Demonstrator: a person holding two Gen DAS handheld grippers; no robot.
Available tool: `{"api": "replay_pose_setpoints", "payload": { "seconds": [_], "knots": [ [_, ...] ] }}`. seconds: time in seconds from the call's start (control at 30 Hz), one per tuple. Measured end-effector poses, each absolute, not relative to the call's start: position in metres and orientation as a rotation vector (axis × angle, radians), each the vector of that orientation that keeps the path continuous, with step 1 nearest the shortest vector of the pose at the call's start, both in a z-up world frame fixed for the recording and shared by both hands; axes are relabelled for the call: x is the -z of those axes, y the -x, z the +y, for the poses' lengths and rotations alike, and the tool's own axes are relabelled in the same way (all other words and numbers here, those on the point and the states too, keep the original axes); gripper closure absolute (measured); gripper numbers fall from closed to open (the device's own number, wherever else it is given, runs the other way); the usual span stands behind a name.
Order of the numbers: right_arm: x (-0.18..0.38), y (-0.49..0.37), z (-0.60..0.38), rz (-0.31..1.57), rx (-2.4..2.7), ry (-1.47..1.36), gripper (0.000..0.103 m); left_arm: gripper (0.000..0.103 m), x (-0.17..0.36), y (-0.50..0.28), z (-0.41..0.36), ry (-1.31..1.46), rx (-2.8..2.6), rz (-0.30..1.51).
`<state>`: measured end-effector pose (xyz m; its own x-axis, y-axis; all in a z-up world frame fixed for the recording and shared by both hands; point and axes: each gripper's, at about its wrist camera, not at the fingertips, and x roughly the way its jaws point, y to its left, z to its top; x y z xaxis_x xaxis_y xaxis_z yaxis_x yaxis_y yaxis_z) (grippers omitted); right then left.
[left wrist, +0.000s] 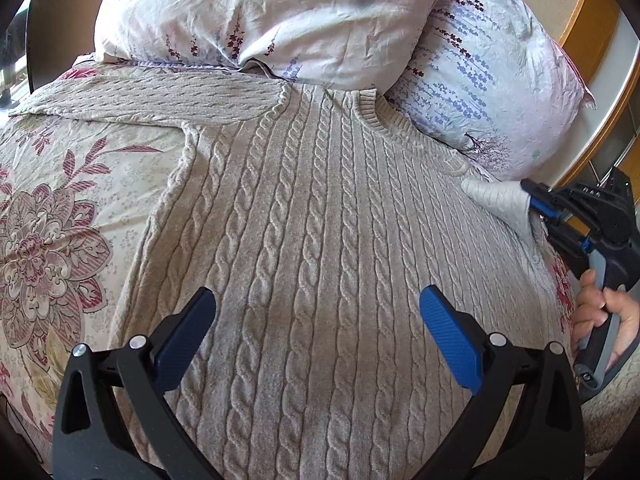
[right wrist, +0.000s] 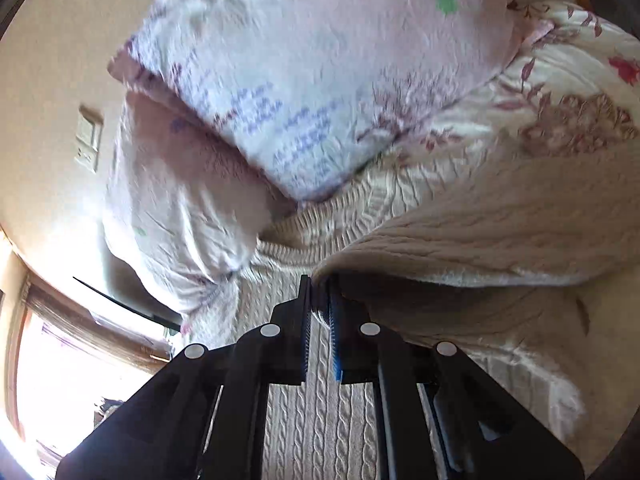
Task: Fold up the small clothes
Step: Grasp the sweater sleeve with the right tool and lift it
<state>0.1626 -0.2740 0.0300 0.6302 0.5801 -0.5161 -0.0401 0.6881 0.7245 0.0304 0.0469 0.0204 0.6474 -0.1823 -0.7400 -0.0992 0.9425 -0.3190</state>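
Note:
A beige cable-knit sweater [left wrist: 312, 208] lies flat on a flowered bedspread [left wrist: 52, 208], its neck toward the pillows. One sleeve [left wrist: 152, 98] stretches out to the left. My left gripper [left wrist: 316, 304] hovers open over the sweater's lower body, with nothing between its fingers. At the right edge of the left wrist view my right gripper [left wrist: 530, 196] is shut on the lifted end of the other sleeve [left wrist: 500, 200]. In the right wrist view that gripper [right wrist: 320, 300] pinches the sleeve [right wrist: 480, 240], which hangs folded over to the right, above the sweater body [right wrist: 320, 420].
Two flowered pillows [left wrist: 272, 20] [left wrist: 488, 80] lie at the head of the bed just beyond the sweater's neck. A wooden bed frame [left wrist: 580, 20] runs along the right. A person's hand [left wrist: 600, 312] holds the right gripper's handle. A window [right wrist: 60, 360] is at the lower left.

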Motion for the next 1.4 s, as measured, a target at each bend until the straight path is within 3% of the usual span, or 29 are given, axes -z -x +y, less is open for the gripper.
{"api": "replay_pose_setpoints", "payload": {
  "seconds": [0.3, 0.6, 0.93, 1.13, 1.2, 1.23, 1.3, 1.33, 1.4],
  "knots": [
    [-0.037, -0.163, -0.271, 0.828, -0.374, -0.724, 0.094, 0.002, -0.018, -0.024, 0.066, 0.379, -0.004, 0.872],
    [-0.006, -0.162, -0.264, 0.904, -0.328, -0.698, 0.094, 0.002, -0.026, -0.026, 0.06, 0.34, 0.021, 0.863],
    [-0.022, -0.157, -0.295, 0.818, -0.141, -0.656, 0.094, 0.002, -0.025, -0.025, 0.06, 0.346, 0.013, 0.871],
    [-0.013, -0.157, -0.265, 0.906, -0.327, -0.597, 0.092, 0.002, -0.022, -0.028, 0.061, 0.362, 0.011, 0.883],
    [-0.006, -0.159, -0.257, 0.97, -0.369, -0.621, 0.067, 0.002, -0.023, -0.029, 0.058, 0.353, 0.023, 0.881],
    [-0.004, -0.159, -0.258, 0.981, -0.382, -0.653, 0.047, 0.002, -0.023, -0.029, 0.057, 0.348, 0.03, 0.881],
    [-0.007, -0.156, -0.268, 0.966, -0.365, -0.71, 0.043, 0.002, -0.024, -0.03, 0.055, 0.338, 0.039, 0.878],
    [-0.009, -0.154, -0.277, 0.958, -0.341, -0.741, 0.034, 0.002, -0.024, -0.03, 0.055, 0.336, 0.04, 0.877],
    [-0.013, -0.15, -0.299, 0.927, -0.308, -0.828, 0.032, 0.002, -0.024, -0.03, 0.056, 0.338, 0.037, 0.879]
  ]
}}
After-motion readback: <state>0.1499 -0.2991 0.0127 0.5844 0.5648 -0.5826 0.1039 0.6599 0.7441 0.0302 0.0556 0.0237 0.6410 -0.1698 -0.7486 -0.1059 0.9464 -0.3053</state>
